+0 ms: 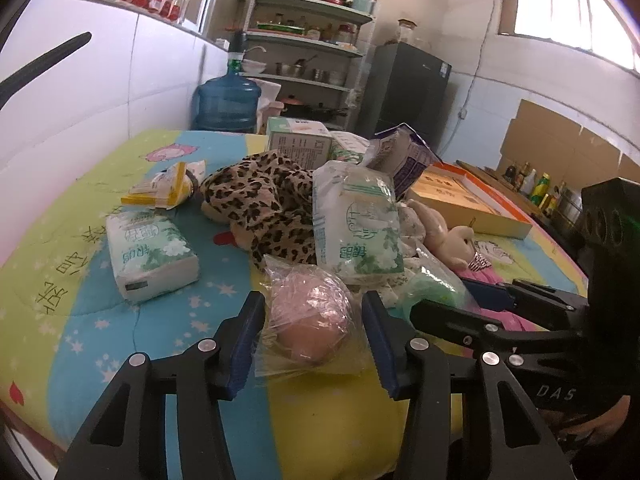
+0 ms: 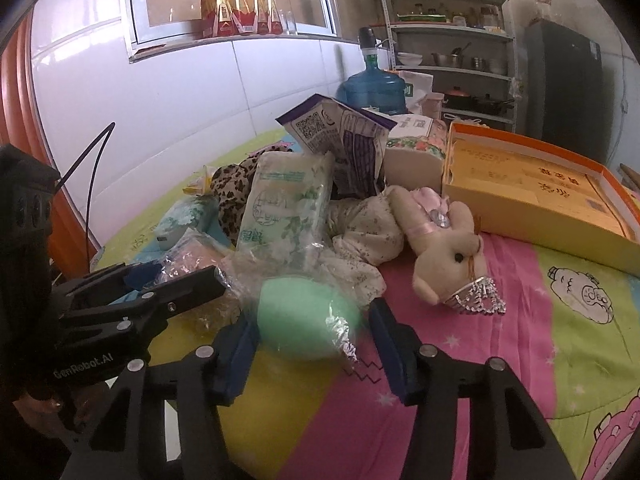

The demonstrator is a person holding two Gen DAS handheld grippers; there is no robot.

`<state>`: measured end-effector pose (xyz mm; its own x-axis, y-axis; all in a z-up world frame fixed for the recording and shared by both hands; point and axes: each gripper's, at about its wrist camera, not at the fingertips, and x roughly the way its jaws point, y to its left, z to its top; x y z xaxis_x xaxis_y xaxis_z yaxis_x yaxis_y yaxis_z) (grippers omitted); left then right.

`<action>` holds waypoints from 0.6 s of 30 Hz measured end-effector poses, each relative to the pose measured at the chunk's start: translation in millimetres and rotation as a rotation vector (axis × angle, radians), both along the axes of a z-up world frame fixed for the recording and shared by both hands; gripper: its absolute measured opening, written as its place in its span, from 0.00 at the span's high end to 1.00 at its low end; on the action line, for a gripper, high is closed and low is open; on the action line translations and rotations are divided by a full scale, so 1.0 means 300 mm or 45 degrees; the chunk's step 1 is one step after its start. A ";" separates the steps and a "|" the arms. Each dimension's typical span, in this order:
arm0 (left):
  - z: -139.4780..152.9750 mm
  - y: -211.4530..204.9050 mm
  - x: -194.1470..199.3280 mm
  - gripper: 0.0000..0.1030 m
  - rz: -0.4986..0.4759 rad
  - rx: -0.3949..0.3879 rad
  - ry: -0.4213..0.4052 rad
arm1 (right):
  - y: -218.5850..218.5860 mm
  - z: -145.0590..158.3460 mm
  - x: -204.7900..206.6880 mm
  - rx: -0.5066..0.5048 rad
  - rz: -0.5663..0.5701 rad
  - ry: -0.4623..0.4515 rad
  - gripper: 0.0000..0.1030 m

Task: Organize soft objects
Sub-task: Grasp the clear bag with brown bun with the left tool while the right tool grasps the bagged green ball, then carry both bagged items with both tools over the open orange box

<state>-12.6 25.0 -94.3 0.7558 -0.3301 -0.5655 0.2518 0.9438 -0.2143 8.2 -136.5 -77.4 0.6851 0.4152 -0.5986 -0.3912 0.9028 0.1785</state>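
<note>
The left gripper (image 1: 314,336) pinches one bagged pink sponge (image 1: 316,320); the right gripper (image 2: 312,334), just beside it, pinches one bagged green sponge (image 2: 304,320). Just beyond lie three tissue packs (image 1: 150,254), a leopard cloth (image 1: 260,196) and one plush bear (image 2: 444,248). Bare quilt (image 2: 560,340) opens rightward before the orange box (image 2: 540,196).

Daylight pours through the window (image 1: 568,4) at the upper right of the left wrist view, blown out to white. Both views are soft and slightly hazy, with a violet cast on the wall tiles (image 2: 160,92). Fisheye bending curves straight lines, and the corners fall to black.
</note>
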 end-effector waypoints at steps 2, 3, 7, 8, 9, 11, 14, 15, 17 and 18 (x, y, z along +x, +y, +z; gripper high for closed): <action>0.002 0.008 -0.001 0.51 0.004 -0.016 -0.001 | -0.006 0.000 0.000 0.019 -0.003 0.007 0.49; 0.003 0.009 -0.001 0.51 0.007 -0.017 0.000 | -0.008 0.001 -0.002 0.026 -0.003 0.008 0.50; 0.017 0.010 -0.018 0.52 0.023 -0.014 -0.022 | -0.017 0.010 -0.014 0.057 0.008 0.003 0.51; 0.021 0.015 -0.025 0.52 0.026 -0.016 -0.028 | -0.019 0.015 -0.020 0.062 0.011 -0.005 0.51; 0.030 0.019 -0.032 0.52 0.029 -0.019 -0.037 | -0.023 0.021 -0.027 0.066 0.013 -0.013 0.51; 0.045 0.021 -0.037 0.52 0.030 -0.023 -0.048 | -0.026 0.034 -0.036 0.074 0.017 -0.028 0.51; 0.069 0.018 -0.044 0.52 0.025 -0.028 -0.063 | -0.035 0.052 -0.049 0.091 0.020 -0.049 0.51; 0.081 0.014 -0.047 0.52 0.018 -0.029 -0.072 | -0.038 0.058 -0.052 0.096 0.020 -0.054 0.51; 0.097 0.004 -0.051 0.52 0.010 -0.023 -0.089 | -0.047 0.074 -0.057 0.105 0.016 -0.070 0.51; 0.110 -0.004 -0.053 0.52 0.002 -0.020 -0.101 | -0.053 0.081 -0.059 0.110 0.013 -0.076 0.51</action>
<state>-28.5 23.8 -61.2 0.7985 -0.3369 -0.4989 0.2667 0.9409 -0.2086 -9.6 -152.3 -53.2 0.7137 0.4706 -0.5187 -0.4126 0.8810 0.2315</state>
